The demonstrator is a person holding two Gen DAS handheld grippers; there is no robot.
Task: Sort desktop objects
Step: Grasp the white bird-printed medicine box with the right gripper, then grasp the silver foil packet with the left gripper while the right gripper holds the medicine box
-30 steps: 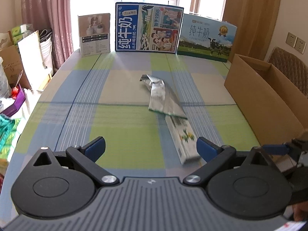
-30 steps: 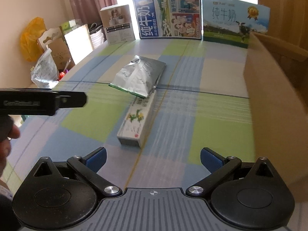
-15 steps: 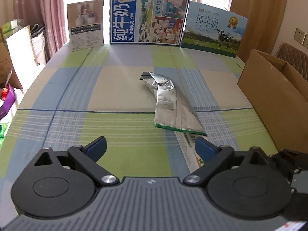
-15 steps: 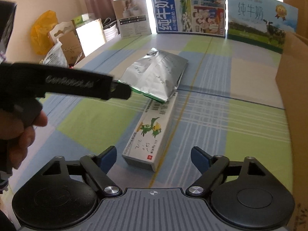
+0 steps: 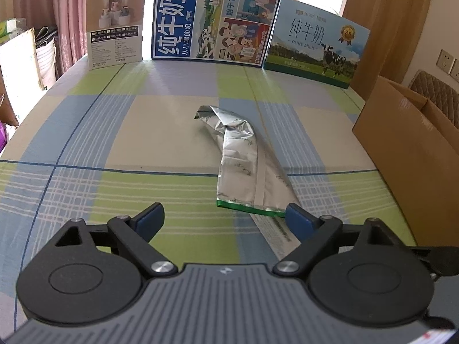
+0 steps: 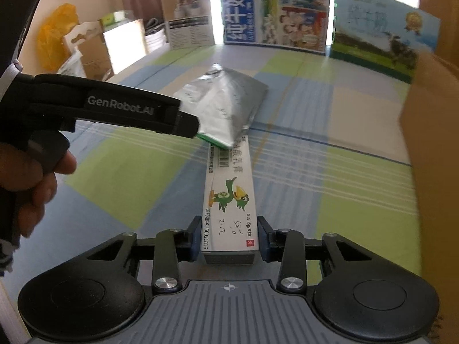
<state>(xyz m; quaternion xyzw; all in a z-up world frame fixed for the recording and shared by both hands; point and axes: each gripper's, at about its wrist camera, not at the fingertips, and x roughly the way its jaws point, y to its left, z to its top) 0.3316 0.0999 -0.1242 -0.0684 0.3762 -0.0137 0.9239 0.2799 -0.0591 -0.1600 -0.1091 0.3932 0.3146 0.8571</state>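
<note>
Ointment box between the closing right claw's pads on the worktop; left claw apart, narrowing, over the foil pouch's edge.

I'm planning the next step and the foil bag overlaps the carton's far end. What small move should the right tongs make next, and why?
Probably finish closing, then draw the carton back from under the foil bag. The right tongs are closing with the carton's near end between the pads, and the bag covers only its far end. The left tongs aren't holding the bag.
</note>
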